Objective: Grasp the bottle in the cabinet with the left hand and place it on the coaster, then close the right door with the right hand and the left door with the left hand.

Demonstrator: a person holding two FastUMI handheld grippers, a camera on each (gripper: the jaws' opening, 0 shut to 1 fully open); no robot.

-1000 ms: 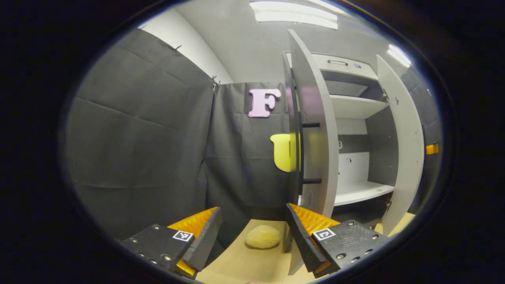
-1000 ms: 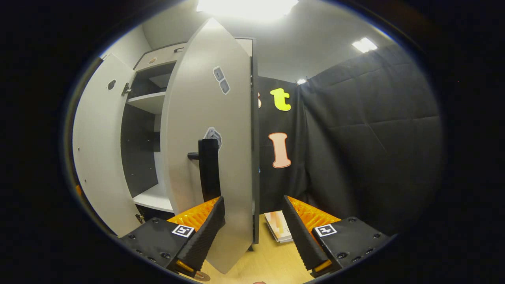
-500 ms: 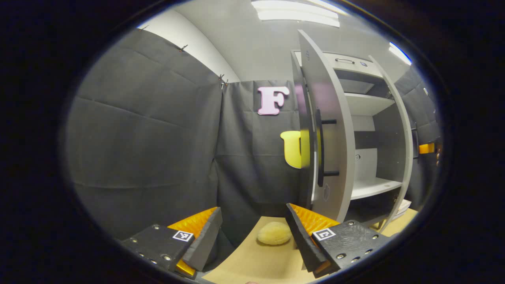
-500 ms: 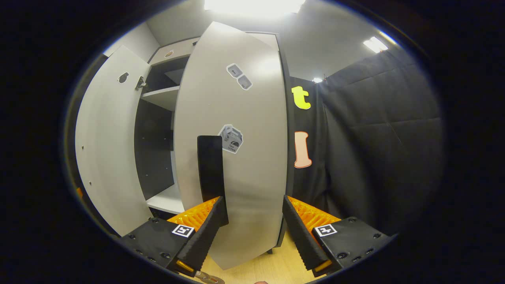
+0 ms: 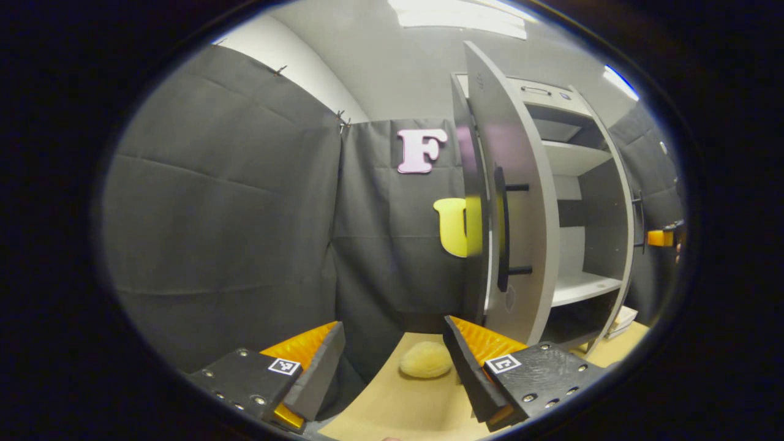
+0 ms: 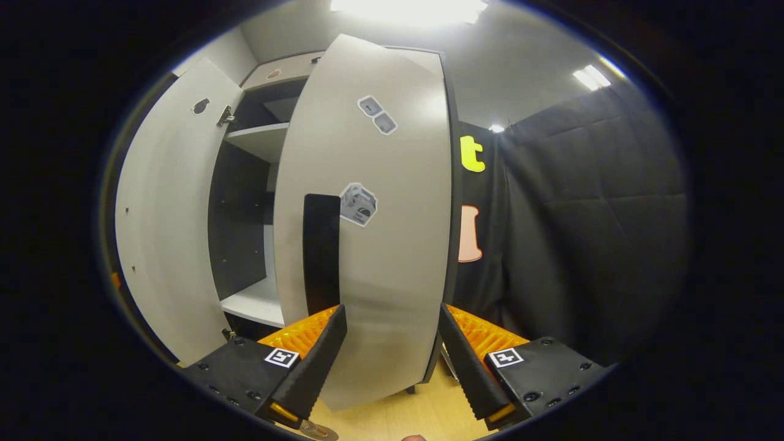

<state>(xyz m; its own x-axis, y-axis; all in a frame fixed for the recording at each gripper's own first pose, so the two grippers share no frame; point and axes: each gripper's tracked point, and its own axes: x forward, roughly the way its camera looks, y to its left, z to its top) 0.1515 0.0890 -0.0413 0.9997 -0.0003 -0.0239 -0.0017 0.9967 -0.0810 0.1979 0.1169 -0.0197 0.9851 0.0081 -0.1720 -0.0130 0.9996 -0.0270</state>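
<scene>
Two doors stand ajar on the cabinet, each a tall panel with its long axis upright. In the left gripper view the left door swings out toward the camera, seen almost edge-on, with its dark bar handle running vertically down the outer face. Beyond it lie the white shelves of the open cabinet, and at the far side the right door shows as a thin upright edge. The left gripper is held low and level, pointing past the left door's edge at the booth wall, its jaws spread wide with nothing between them. A pale yellow sponge-like lump rests on the desk between the fingers in that view, farther off. At the far right edge a small part of the other gripper shows beside the right door.

In the right gripper view the right door fills the middle, its outer face turned to the camera, carrying stickers and a broad dark vertical handle. The right gripper points straight at that face, very near it, jaws wide apart and holding nothing; whether a finger touches the panel cannot be told. The left door stands open at the left. No bottle or coaster can be made out.
</scene>
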